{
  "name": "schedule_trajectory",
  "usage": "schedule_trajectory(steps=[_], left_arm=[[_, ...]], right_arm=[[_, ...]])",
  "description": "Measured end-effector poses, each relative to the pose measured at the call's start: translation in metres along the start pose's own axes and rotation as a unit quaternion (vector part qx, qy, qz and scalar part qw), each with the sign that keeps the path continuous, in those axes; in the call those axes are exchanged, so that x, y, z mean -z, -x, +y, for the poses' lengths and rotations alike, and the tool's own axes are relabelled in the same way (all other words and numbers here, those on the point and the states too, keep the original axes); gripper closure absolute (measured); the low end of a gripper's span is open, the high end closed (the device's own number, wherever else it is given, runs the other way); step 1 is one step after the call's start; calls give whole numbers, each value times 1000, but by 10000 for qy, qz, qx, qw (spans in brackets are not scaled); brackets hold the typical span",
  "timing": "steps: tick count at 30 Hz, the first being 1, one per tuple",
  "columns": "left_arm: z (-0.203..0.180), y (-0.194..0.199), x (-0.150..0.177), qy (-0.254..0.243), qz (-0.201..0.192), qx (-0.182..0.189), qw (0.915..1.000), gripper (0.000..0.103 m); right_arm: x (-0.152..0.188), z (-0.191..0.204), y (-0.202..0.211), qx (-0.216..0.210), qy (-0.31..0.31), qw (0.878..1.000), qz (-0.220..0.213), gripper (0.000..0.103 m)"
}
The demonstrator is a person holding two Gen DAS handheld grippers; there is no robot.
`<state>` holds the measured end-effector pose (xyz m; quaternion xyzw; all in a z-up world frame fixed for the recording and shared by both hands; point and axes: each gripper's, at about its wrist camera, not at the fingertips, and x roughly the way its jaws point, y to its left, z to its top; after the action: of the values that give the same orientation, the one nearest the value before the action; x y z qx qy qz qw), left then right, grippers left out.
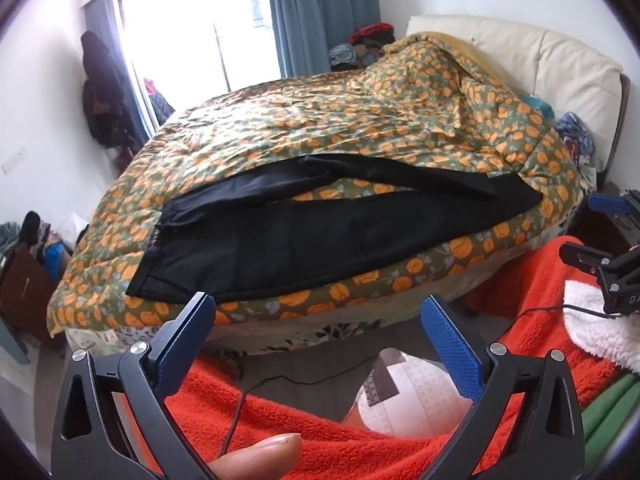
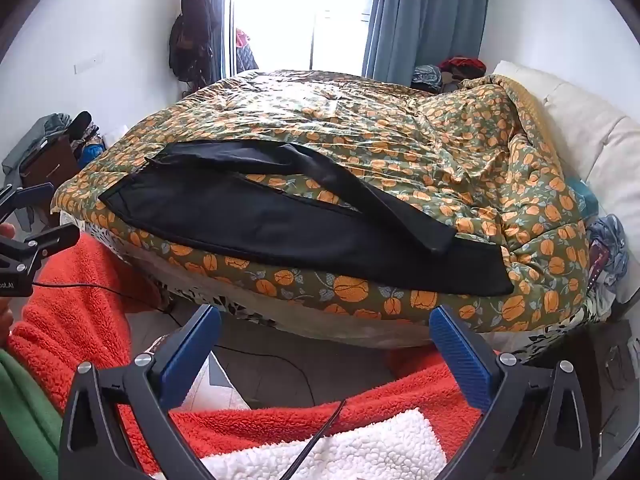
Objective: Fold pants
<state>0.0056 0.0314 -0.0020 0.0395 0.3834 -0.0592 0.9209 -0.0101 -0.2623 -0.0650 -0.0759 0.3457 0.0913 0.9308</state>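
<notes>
Left gripper [image 1: 316, 316] wide open, empty, right gripper [image 2: 326, 326] likewise, both short of bed edge, black pants [image 1: 320, 232] spread on floral quilt [image 1: 360, 120], legs parted.

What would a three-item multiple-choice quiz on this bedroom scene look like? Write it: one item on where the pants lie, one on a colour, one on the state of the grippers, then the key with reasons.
1. Where do the black pants lie?
A. On the floor
B. On the floral quilt, near its front edge
C. Over the headboard

2. What colour are the curtains?
A. Blue
B. Red
C. Yellow

3. How do the left gripper and right gripper stand?
A. Both shut on the pants
B. One open, one shut
C. Both open, holding nothing

Key: 1 B, the pants are spread on the quilt with their two legs apart, quilt showing between them. 2 A, blue drapes hang beside the bright window. 3 C, in each wrist view the blue fingers stand wide apart, short of the bed.
</notes>
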Motion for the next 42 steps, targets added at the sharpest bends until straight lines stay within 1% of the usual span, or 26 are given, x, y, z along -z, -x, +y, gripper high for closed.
schedule_trajectory(steps=[1,2,4,8,9,11,16,19,22,23,26,29,32,37,42], left_arm=[[-18,6,0,-159,-34,-234,9996,0],[-16,5,0,-129,0,-227,9997,0],[-24,9,8,-193,6,-364,9992,0],[-28,11,12,-309,30,-317,9990,0],[-30,12,12,-365,25,-331,9988,0],[-36,13,12,-479,7,-361,9982,0],[-45,13,11,-694,-27,-340,9970,0],[-49,14,11,-818,-73,-416,9958,0],[-52,18,11,-917,-134,-722,9931,0],[-51,21,12,-906,-164,-803,9925,0],[-42,29,12,-765,-204,-878,9930,0],[-36,29,7,-663,-193,-845,9940,0],[-36,28,4,-646,-188,-836,9942,0],[-36,27,4,-592,-168,-758,9952,0],[-33,33,3,-401,-172,-337,9985,0]], right_arm=[[0,2,-4,22,78,9999,71,0],[2,10,-3,117,222,9997,62,0],[4,13,-5,107,270,9995,94,0],[1,17,-1,-18,280,9996,67,0],[-2,17,-3,-94,164,9998,80,0],[-3,15,-3,-190,127,9996,139,0],[2,15,-5,-211,152,9995,175,0],[5,14,-11,-176,134,9995,223,0],[3,14,-11,-8,127,9995,288,0],[2,14,-10,65,140,9995,260,0],[-4,19,-5,94,246,9995,193,0],[-5,22,-2,131,331,9993,134,0],[-7,18,-1,133,289,9995,85,0],[-6,12,-5,69,130,9997,190,0],[-6,13,-5,63,176,9996,199,0]])
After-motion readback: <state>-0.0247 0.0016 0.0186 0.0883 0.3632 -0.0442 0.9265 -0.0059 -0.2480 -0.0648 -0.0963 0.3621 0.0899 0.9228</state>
